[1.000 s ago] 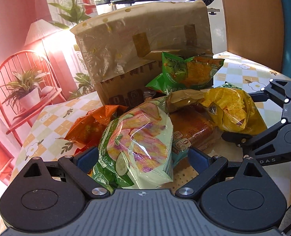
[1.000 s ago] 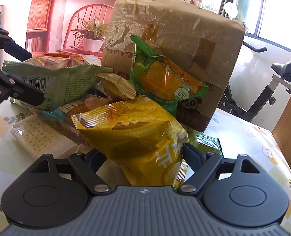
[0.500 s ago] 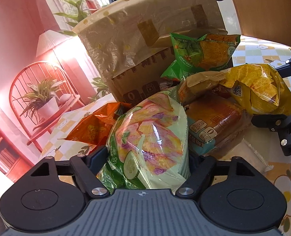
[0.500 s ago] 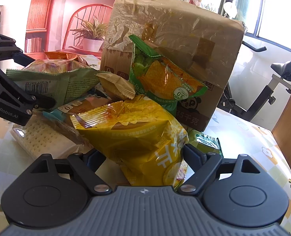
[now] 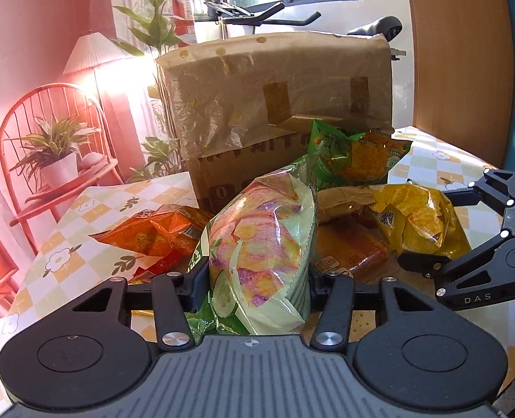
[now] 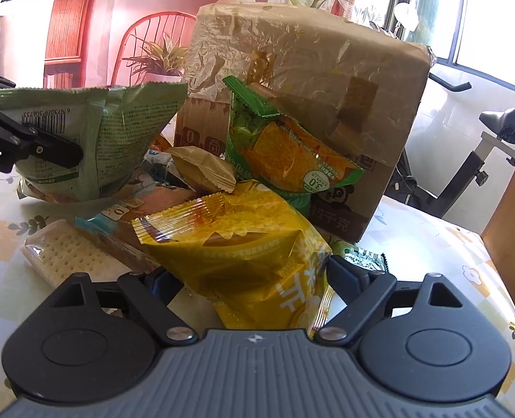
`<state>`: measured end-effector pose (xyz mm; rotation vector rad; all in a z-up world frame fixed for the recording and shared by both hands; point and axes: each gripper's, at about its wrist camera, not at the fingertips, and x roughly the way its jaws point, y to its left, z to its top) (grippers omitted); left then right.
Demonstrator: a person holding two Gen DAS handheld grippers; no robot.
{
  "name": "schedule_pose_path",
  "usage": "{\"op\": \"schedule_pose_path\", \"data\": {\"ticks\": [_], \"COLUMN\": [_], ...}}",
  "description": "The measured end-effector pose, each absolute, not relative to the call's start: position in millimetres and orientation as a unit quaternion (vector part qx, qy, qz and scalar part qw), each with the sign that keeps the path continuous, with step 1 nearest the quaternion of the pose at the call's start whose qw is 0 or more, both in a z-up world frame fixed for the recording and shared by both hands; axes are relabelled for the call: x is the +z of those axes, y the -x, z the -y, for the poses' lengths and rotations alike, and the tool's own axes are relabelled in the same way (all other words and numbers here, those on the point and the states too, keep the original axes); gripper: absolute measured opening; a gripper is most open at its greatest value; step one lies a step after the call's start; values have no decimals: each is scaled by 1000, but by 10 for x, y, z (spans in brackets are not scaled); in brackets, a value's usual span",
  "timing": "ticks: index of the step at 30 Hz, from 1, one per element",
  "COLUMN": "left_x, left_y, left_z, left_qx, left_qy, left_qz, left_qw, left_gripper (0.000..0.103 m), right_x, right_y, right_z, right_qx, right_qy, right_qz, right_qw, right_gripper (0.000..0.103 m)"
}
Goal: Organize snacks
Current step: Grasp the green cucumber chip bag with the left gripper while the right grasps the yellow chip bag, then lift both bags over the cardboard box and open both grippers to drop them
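Left gripper (image 5: 257,280) jaws, just closing, clamp the pale green chip bag (image 5: 261,244); right gripper (image 6: 247,275) fingers apart around yellow snack bag (image 6: 243,247).

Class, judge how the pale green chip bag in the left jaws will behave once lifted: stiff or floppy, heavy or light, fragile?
The chip bag looks puffed, so probably light. Its glossy film creases at the jaws, so it likely flexes and may slip. Chips inside would probably crack under a hard squeeze.
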<state>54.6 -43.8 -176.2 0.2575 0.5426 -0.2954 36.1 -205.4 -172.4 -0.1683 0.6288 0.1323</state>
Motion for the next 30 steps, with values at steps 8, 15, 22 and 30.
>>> {"op": "schedule_pose_path", "data": {"ticks": [8, 15, 22, 30], "left_x": [-1569, -1398, -1124, -706], "left_y": [-449, -400, -416, -522], "left_z": [297, 177, 92, -30], "left_qx": [-147, -147, -154, -166], "left_qy": [-69, -24, 6, 54], "left_qz": [-251, -232, -201, -167], "left_qw": [954, 961, 967, 970], "left_gripper": [54, 54, 53, 53], "right_x": [-1540, -1259, -874, -434], "right_y": [-265, -132, -91, -218], "right_z": [2141, 2223, 2248, 2320], "right_qx": [67, 59, 43, 39], "right_qy": [32, -11, -31, -63], "right_qz": [-311, -296, -266, -225], "right_qw": [948, 953, 963, 972], "right_gripper": [66, 64, 64, 64]}}
